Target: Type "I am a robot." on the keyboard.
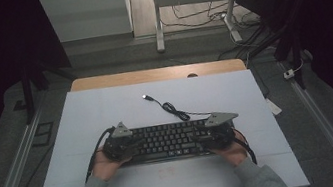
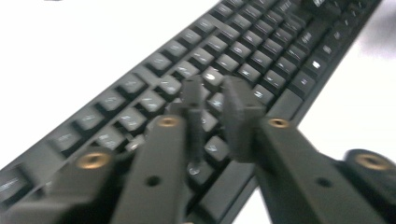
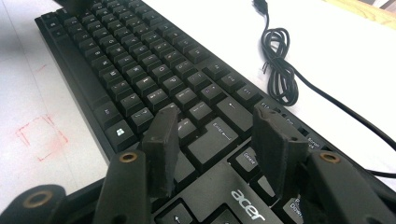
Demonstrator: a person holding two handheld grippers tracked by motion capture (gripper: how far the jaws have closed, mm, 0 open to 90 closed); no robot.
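Black keyboard (image 1: 169, 141) lying flat on the white sheet covering the counter (image 1: 107, 113), near the edge closest to the person, long side running left to right. Cord (image 1: 173, 109) leading from the far edge of the keyboard, bundled in a small coil just behind it, plug end lying loose farther back on the sheet. Left hand-held gripper (image 1: 121, 147) positioned over the left end of the keyboard, held by the left hand (image 1: 105, 168); in the left gripper view (image 2: 212, 100), jaws standing a narrow gap apart above the key rows, nothing between the pads, picture blurred. Right hand-held gripper (image 1: 216, 133) positioned over the right end of the keyboard, held by the right hand (image 1: 232, 153); in the right gripper view (image 3: 217, 149), jaws set clearly apart, open, hanging above the enter key and the block of keys beside it, pads pressing on nothing visible. Contact between jaw tips and keys not determinable. Brand lettering readable on the right end of the keyboard in that view. Faint red square mark (image 3: 41, 136) on the sheet just in front of the keyboard. Grey sleeves entering from the bottom of the high view.
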